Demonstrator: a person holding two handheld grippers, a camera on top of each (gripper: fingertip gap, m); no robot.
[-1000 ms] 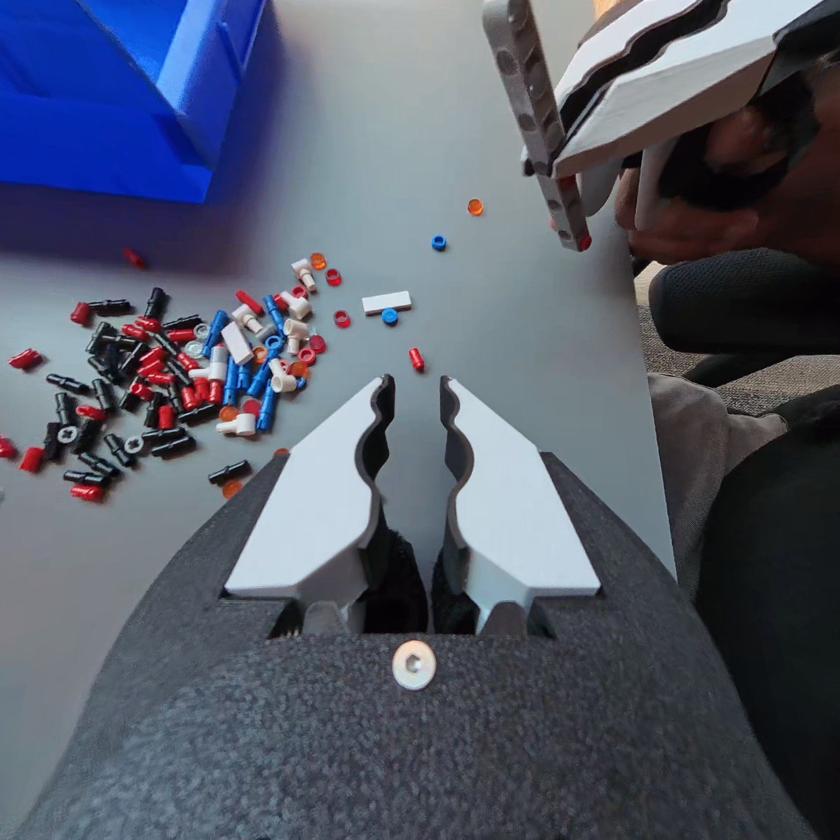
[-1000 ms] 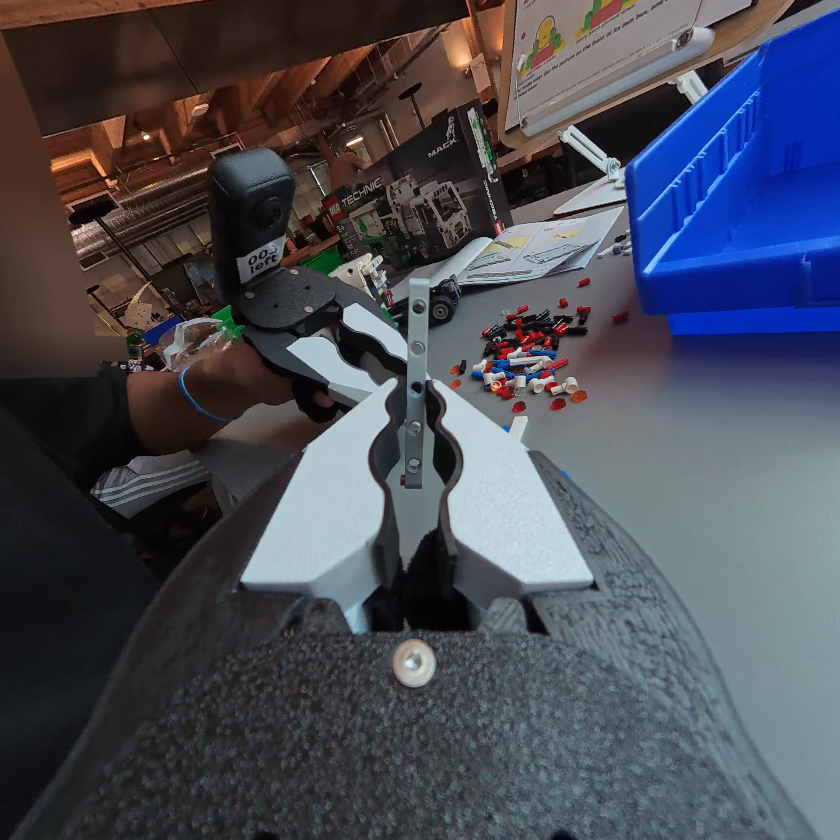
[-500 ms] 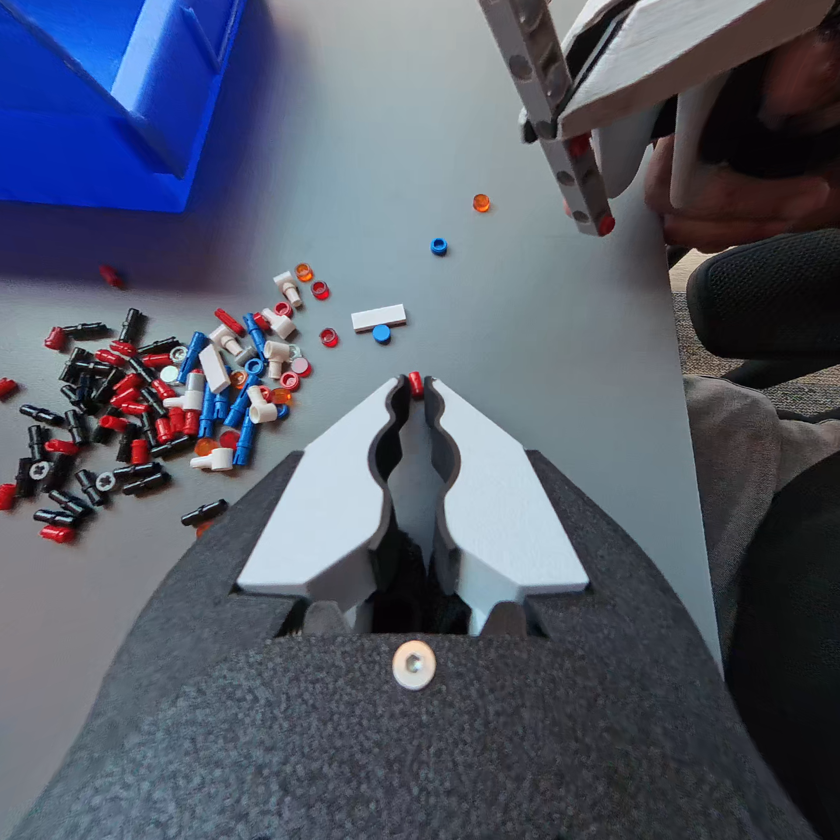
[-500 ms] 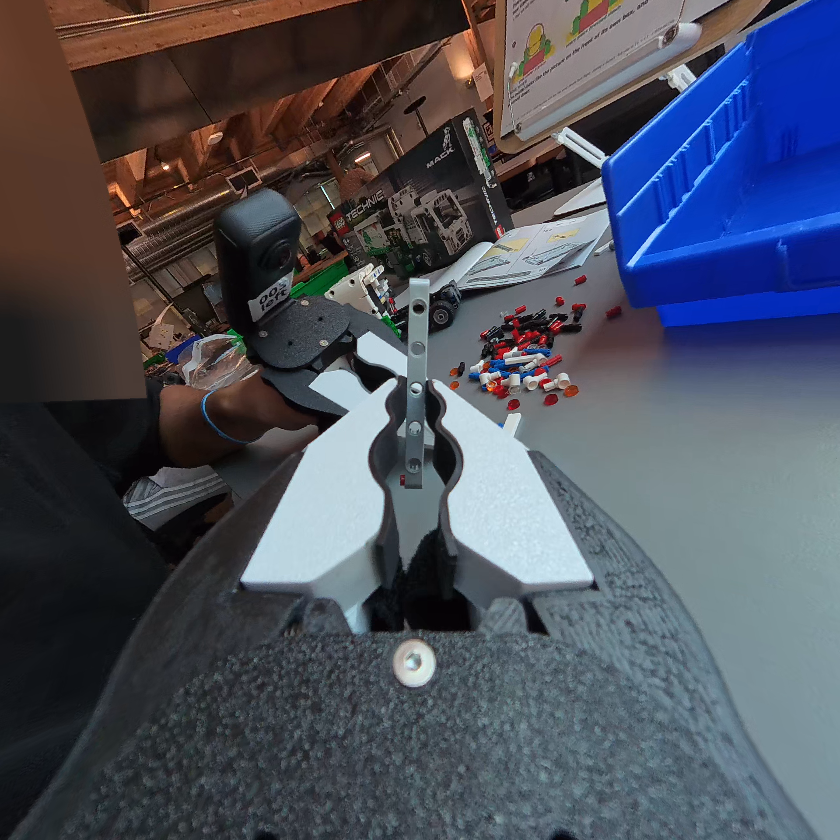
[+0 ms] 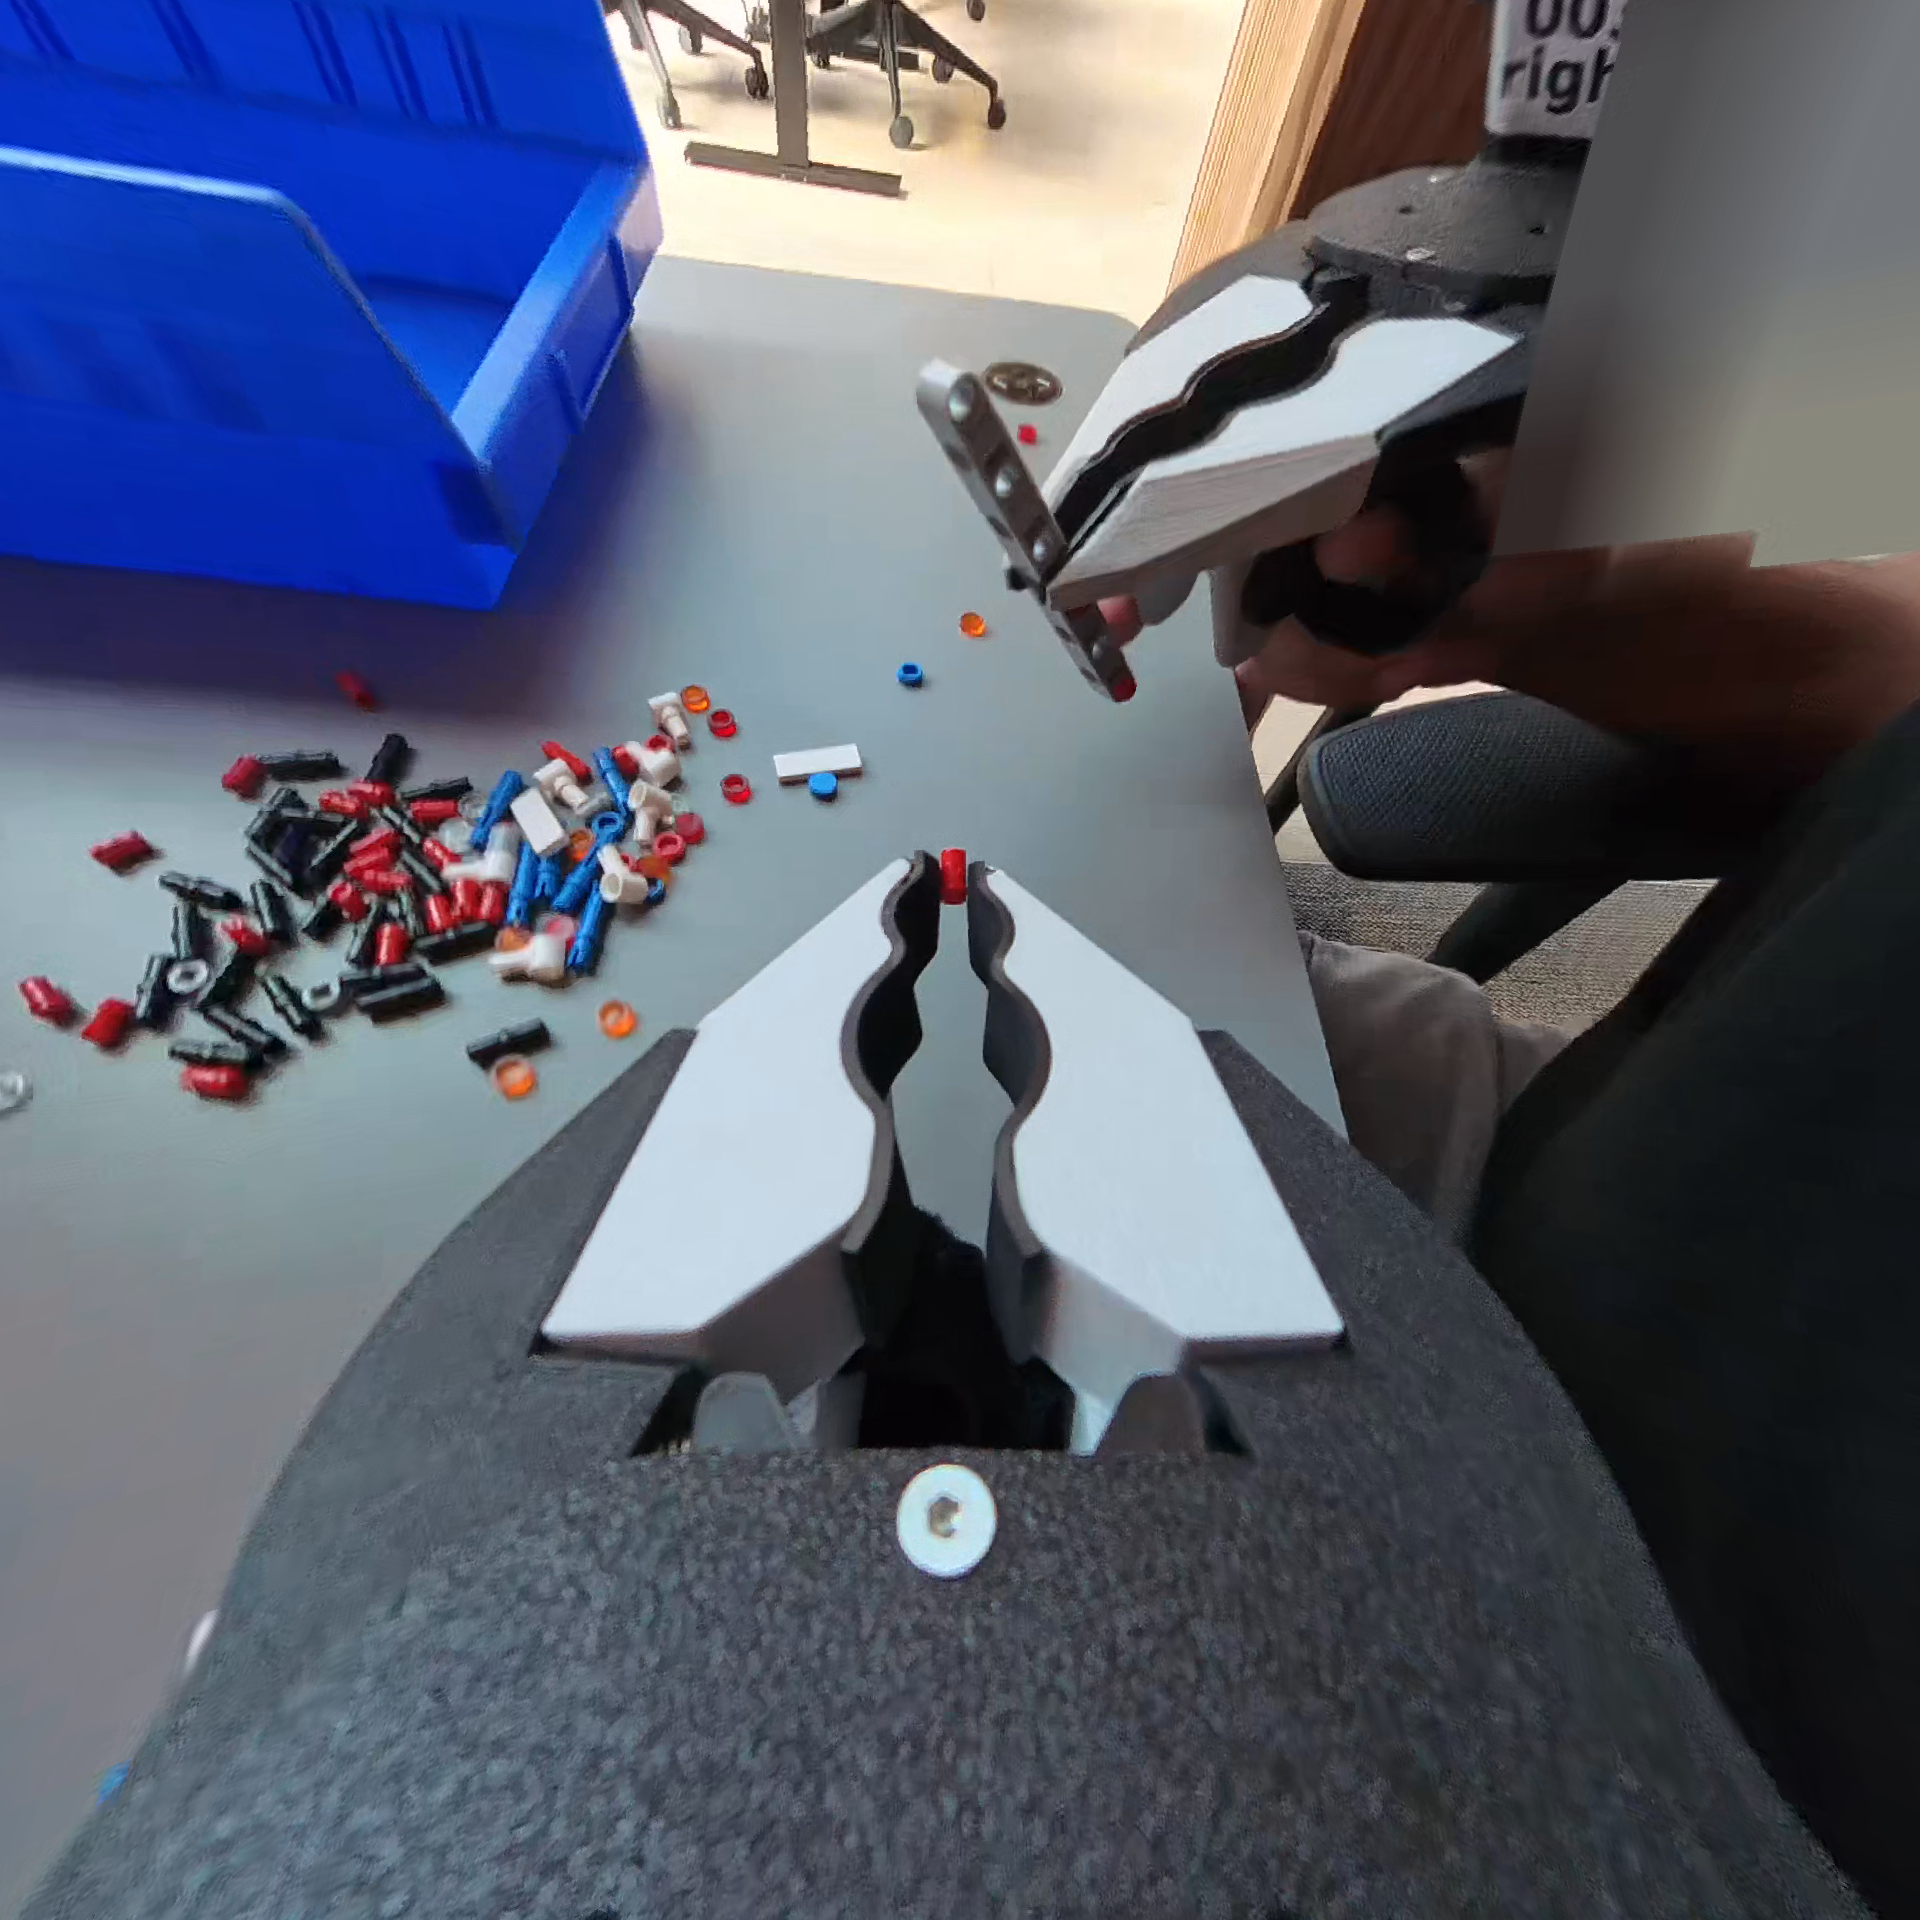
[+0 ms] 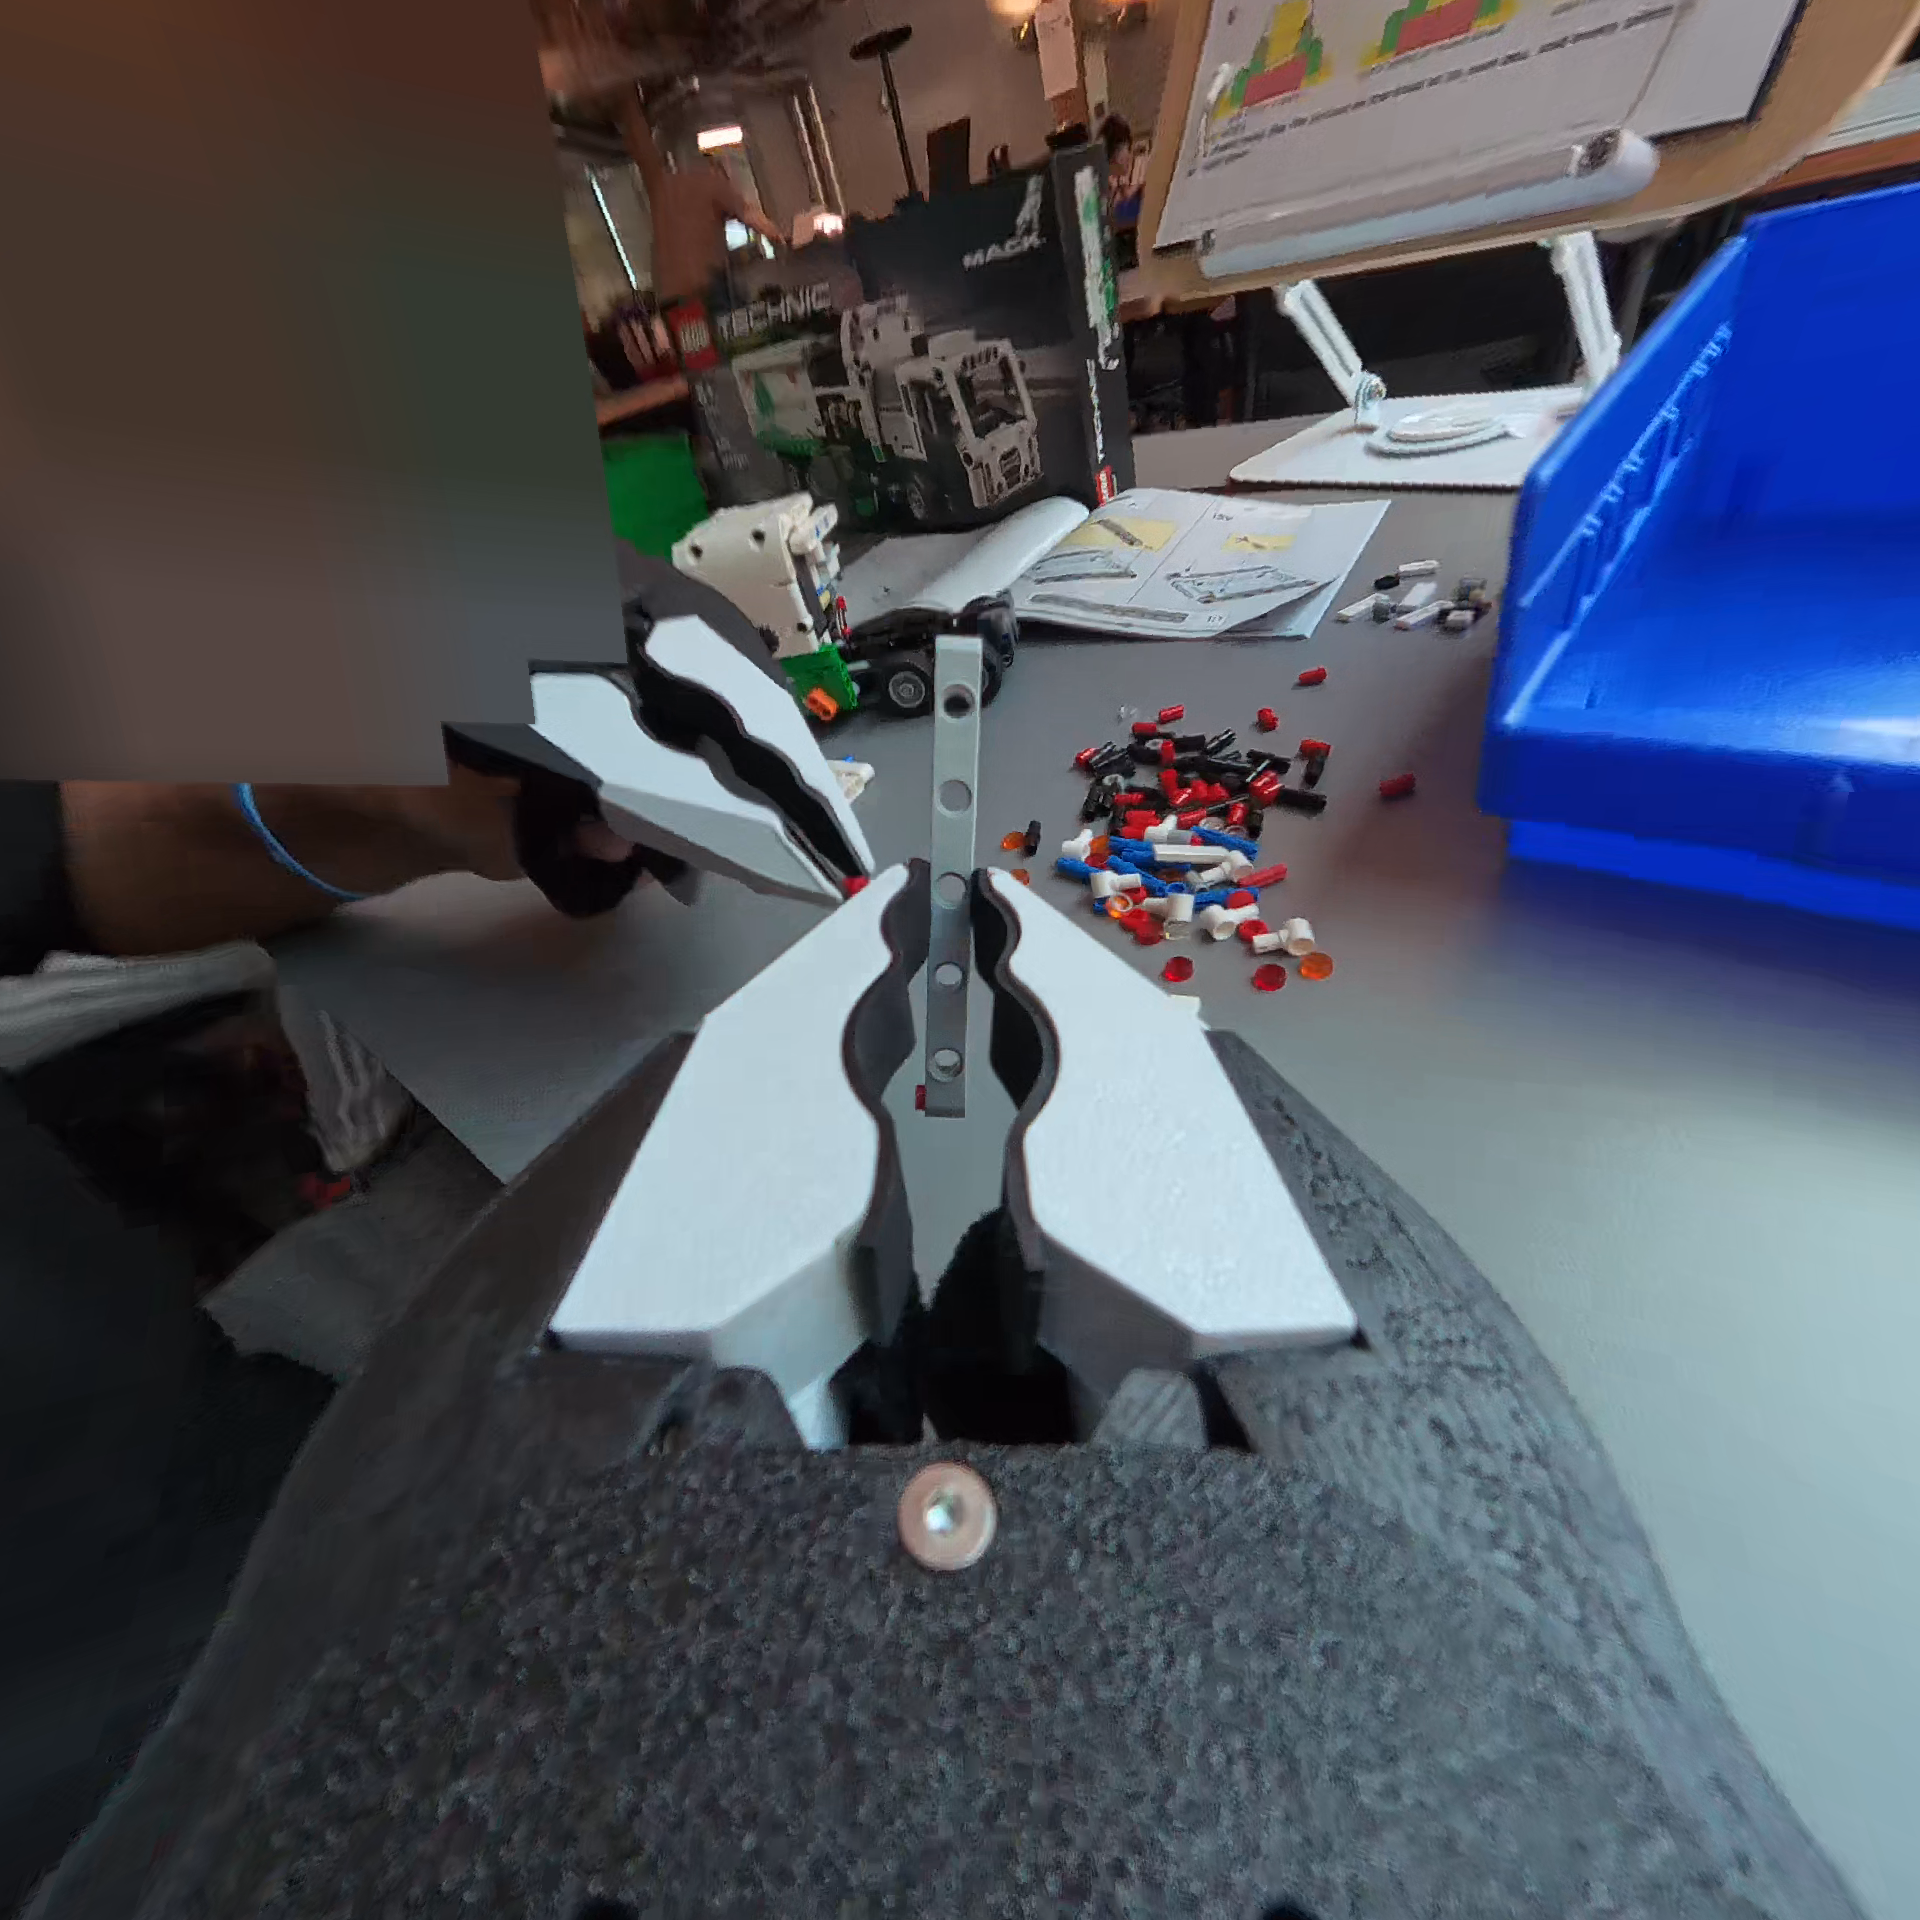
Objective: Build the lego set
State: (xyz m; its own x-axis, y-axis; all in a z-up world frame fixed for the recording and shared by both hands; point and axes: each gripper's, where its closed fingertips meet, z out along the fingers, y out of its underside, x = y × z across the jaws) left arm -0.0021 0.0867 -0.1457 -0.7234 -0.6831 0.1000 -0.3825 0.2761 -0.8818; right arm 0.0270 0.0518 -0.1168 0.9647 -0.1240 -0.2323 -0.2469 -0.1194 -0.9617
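My left gripper [image 5: 952, 875] is shut on a small red pin [image 5: 952, 876] at its fingertips, held above the grey table [image 5: 790, 468]. My right gripper [image 6: 948, 883] is shut on a grey beam with holes [image 6: 952, 831] that stands upright between the fingers; a red pin sits in its lower end [image 5: 1122, 686]. In the left wrist view the right gripper [image 5: 1049, 577] holds the beam [image 5: 997, 478] up to the right, above the table edge. In the right wrist view the left gripper [image 6: 854, 883] with the red pin [image 6: 854, 885] is just left of the beam.
A heap of black, red, blue and white pins [image 5: 416, 883] lies left of my left gripper. A blue bin [image 5: 312, 343] stands at the back left. A partly built truck [image 6: 800, 613], an open booklet [image 6: 1164, 561] and the set's box [image 6: 914, 364] lie farther back. The tips of one gripper are about 7 cm away from the tips of the other. The partly built truck [image 6: 800, 613] is about 25 cm from my left fingertips and 30 cm from my right.
My left gripper has closed on a red pin from the table and lifted it. The right gripper with the beam has come lower and closer to the left gripper.
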